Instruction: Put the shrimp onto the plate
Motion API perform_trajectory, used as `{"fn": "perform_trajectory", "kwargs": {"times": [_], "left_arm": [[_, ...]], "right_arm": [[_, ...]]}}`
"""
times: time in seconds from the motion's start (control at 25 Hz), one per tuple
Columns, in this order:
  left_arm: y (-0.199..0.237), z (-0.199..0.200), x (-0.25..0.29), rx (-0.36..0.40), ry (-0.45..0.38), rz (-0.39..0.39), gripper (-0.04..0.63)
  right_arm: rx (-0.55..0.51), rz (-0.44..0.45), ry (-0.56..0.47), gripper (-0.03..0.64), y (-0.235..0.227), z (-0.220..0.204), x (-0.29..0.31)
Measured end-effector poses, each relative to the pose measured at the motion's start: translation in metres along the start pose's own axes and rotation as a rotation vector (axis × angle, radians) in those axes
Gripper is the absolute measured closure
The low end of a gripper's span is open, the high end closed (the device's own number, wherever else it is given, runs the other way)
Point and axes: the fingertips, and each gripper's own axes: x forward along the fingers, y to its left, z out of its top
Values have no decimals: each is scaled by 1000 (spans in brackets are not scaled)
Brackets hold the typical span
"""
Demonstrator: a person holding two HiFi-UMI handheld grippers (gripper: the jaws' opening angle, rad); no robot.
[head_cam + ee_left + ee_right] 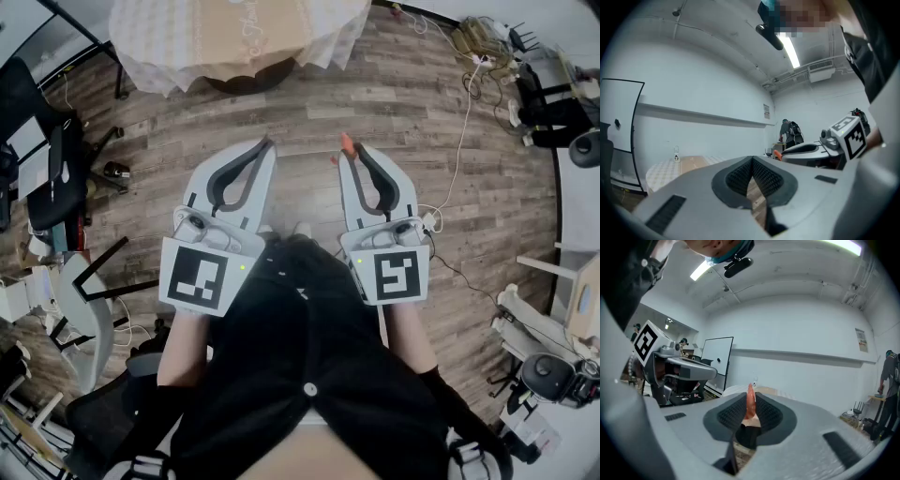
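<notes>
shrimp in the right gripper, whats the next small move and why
Probably carry it forward toward the cloth-covered table with the jaws shut. The right gripper is clamped on the shrimp over the wood floor, and no plate shows in any view, so releasing here would likely drop it on the floor.

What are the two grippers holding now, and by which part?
The right gripper pinches the shrimp by its lower part; its pointed end sticks out past the fingers. The left gripper is shut, empty.
</notes>
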Motion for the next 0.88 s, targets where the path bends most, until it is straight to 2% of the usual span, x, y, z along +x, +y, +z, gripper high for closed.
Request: {"fn": "perform_trajectory", "kwargs": {"times": [0.64, 0.88], "left_arm": [[-15, 1, 10, -11, -7, 19, 592], [-22, 4, 16, -9, -6, 52, 592]], "right_arm": [[5, 35, 1, 569, -8, -8, -6], [-11, 55, -7, 569, -21, -10, -9]]}}
